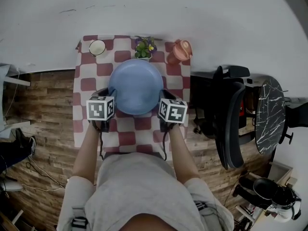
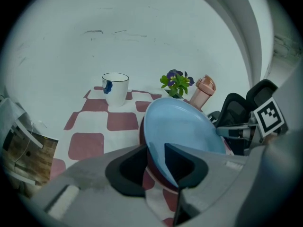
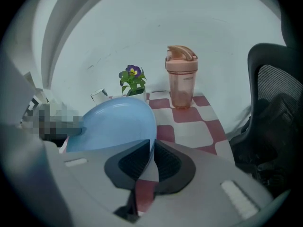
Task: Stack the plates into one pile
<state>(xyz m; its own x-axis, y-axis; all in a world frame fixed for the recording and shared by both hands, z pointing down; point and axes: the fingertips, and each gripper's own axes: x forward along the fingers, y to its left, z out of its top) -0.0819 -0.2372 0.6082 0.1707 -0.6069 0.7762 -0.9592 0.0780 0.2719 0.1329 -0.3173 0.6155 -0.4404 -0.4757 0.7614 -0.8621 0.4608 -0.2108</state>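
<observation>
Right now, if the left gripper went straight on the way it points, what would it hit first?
The blue plate: its rim stands between the left gripper's parted jaws.

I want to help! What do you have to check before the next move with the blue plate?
1. Rim of the blue plate clamped by the right gripper: ok.
2. Same rim between the jaws of the left gripper: ok.
3. Those left pads pressing on it: cannot tell.
4. A dark red plate right under the blue one: ok.
5. The two plates lined up: cannot tell.
6. The mug, flower pot and pink bottle standing clear at the far edge: ok.
</observation>
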